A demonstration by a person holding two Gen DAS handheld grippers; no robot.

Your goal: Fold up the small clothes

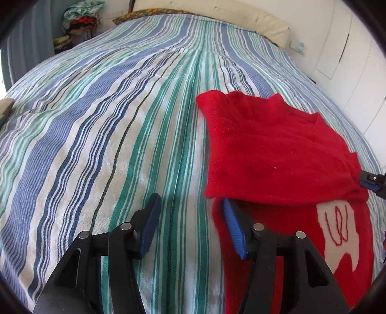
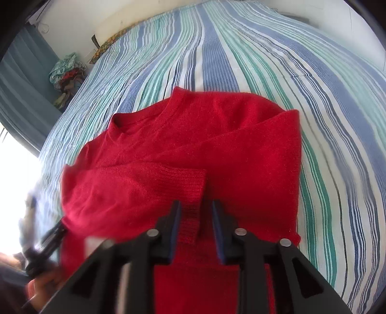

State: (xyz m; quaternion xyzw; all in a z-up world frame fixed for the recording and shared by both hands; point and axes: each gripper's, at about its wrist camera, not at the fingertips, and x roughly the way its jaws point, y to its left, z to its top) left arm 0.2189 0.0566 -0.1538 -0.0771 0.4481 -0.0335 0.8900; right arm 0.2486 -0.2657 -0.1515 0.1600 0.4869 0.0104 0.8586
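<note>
The left tongs (image 1: 190, 217) stand apart with nothing between them, the right pad lying at the near-left edge of the red sweater (image 1: 272, 147). The right tongs (image 2: 196, 224) straddle the ribbed cuff (image 2: 190, 193) of a sleeve folded across the sweater; whether the pads pinch it I cannot tell. The sweater lies partly folded on the striped bedspread (image 1: 101, 135), its neckline toward the headboard (image 1: 217, 12).

Counted: one red sweater (image 1: 270, 149), one striped bedspread (image 1: 108, 135), two grippers (image 1: 190, 217) (image 2: 196, 215), one clothes heap (image 1: 80, 21), one curtain (image 2: 21, 91).
</note>
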